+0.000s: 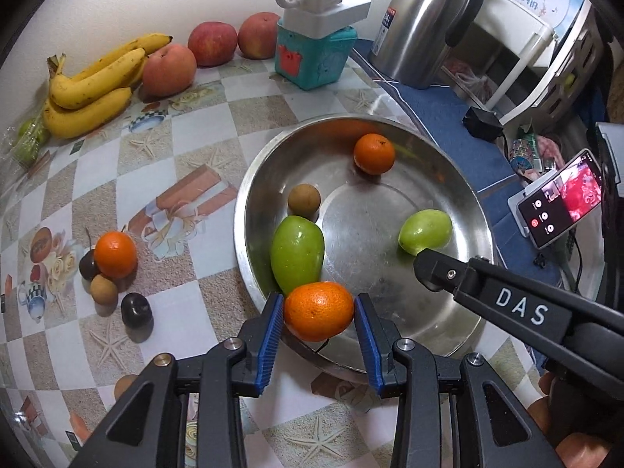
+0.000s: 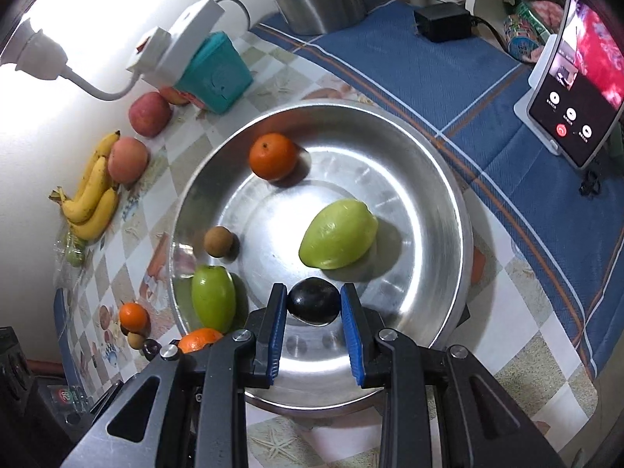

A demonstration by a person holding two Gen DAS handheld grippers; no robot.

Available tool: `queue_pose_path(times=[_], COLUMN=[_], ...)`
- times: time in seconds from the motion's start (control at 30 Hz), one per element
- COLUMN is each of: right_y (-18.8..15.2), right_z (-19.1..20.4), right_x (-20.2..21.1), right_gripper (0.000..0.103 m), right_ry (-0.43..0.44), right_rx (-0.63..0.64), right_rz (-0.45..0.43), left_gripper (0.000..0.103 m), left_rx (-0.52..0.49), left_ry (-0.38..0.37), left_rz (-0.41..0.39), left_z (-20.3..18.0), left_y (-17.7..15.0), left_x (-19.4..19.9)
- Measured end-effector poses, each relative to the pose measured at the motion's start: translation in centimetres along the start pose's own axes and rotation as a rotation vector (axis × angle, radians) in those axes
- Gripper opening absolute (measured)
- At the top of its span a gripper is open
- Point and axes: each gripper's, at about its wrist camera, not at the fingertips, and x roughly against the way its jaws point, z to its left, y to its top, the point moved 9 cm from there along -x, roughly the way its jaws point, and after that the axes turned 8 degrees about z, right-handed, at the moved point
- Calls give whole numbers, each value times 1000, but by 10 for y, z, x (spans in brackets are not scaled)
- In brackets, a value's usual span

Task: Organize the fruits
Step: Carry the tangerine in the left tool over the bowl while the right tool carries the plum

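Observation:
My left gripper is shut on an orange tangerine and holds it over the near rim of the steel basin. My right gripper is shut on a dark plum above the basin's floor. In the basin lie another tangerine, a brown longan and two green fruits. The right gripper's arm reaches in over the basin in the left wrist view.
On the tablecloth left of the basin lie a tangerine, a longan and two dark plums. Bananas, three apples, a teal box, a steel kettle and a phone stand around.

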Motion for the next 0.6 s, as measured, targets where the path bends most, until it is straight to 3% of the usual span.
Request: queue_pose_path(times=[0.6], right_y=[-6], right_z=[-3], right_x=[-15], right_gripper=[30], right_ry=[-25], right_rx=[-23], right_rz=[54], left_gripper=[41], left_rx=[-18], left_ry=[11], left_rz=[7], left_z=[-3], left_y=[-1], left_x=[-2])
